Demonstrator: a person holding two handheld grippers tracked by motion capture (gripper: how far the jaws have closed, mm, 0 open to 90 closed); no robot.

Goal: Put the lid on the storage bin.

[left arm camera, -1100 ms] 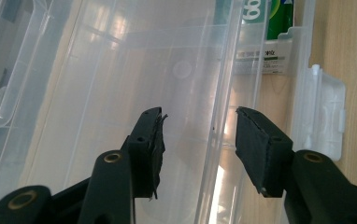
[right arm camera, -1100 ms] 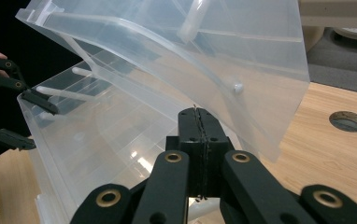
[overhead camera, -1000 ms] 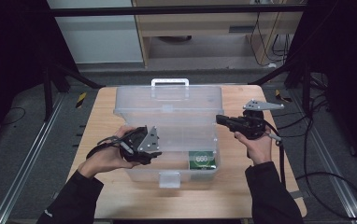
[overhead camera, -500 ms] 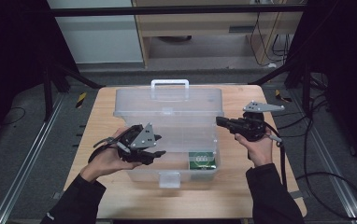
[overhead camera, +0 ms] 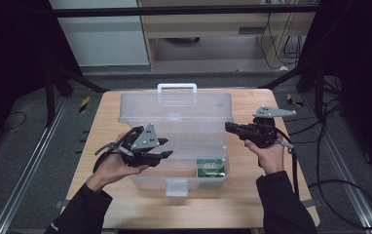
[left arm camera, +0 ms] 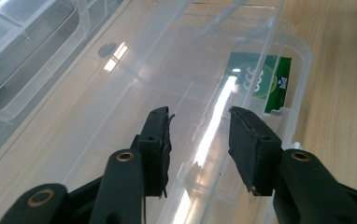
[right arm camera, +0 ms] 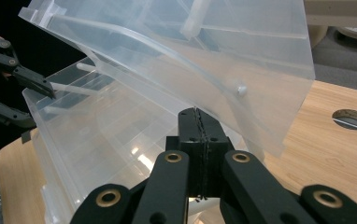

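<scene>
A clear plastic compartment box [overhead camera: 189, 146] stands open on the wooden table [overhead camera: 252, 204], its lid [overhead camera: 174, 108] raised at the back with a white handle [overhead camera: 176, 87]. A green packet [overhead camera: 210, 166] lies in the front right compartment. My left gripper [overhead camera: 168, 147] hovers over the box's left side. Its jaws have just been closing and stand apart with nothing between them [left arm camera: 200, 119], pointing along the box floor toward the green packet [left arm camera: 260, 81]. My right gripper [overhead camera: 227, 126] is shut, empty, its tip [right arm camera: 199, 114] right at the lower side edge of the lid [right arm camera: 190, 46].
The box's front latch [overhead camera: 176, 185] hangs near the table's front edge. A round hole [right arm camera: 351, 118] is cut in the tabletop right of the box. Cables [overhead camera: 330, 180] trail off the table's right side. A cabinet [overhead camera: 213, 29] stands behind.
The left gripper's jaws have come closer together and the hand has turned a little over the box. The right gripper and the lid have stayed put.
</scene>
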